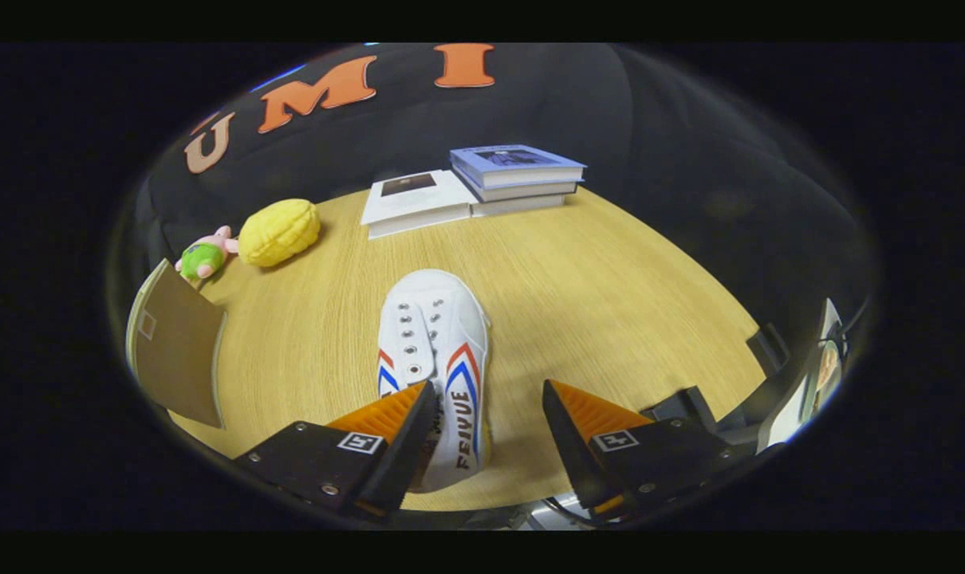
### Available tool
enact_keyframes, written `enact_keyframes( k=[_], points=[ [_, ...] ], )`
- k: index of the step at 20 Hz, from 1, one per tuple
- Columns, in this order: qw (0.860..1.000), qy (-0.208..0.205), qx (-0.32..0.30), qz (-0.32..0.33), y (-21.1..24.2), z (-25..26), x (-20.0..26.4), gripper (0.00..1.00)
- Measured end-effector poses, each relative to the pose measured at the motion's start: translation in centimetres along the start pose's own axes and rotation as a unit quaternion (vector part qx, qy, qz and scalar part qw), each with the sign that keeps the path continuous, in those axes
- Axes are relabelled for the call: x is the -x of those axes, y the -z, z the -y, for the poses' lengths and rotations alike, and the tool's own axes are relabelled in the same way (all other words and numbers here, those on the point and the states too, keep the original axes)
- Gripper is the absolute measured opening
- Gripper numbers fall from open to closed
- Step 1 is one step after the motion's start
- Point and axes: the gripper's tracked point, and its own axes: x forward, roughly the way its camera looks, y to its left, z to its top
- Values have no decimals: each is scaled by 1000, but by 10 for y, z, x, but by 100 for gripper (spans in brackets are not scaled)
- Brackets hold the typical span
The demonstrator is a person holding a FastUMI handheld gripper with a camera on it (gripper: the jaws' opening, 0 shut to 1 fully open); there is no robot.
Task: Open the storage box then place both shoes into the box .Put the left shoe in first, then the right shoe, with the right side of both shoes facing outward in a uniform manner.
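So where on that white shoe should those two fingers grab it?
Probably the heel collar of the white shoe. It lies upright, toe pointing away, heel nearest the open gripper, one finger already beside it. Coming down from above, one finger could go inside the opening and one outside, pinching the side wall.

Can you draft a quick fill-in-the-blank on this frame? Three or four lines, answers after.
1. The white shoe lies on the table with its toe pointing ____ from the gripper.
2. The gripper's fingers are ____, with the shoe's heel end against the left one.
3. Beyond the shoe, the books lie at the table's ____ edge.
4. The yellow plush toy lies beside a smaller ____ and green one.

Answers: away; open; far; pink
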Motion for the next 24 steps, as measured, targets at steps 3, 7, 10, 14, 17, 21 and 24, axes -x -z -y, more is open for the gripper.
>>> enact_keyframes(
  k=[3,7,10,14,17,21,24],
  points=[
    [1000,-17,-17,-17,8,-8,-9,70],
    [998,-44,-35,-18,8,-15,-12,41],
    [997,-30,-63,-14,4,-7,-10,19],
    [994,-17,-105,-3,-1,-7,-5,1],
    [992,-8,-121,23,-17,-11,4,1],
    [988,-23,-151,38,-45,-31,23,1],
    [988,-33,-141,60,-68,-56,44,0]
  ],
)
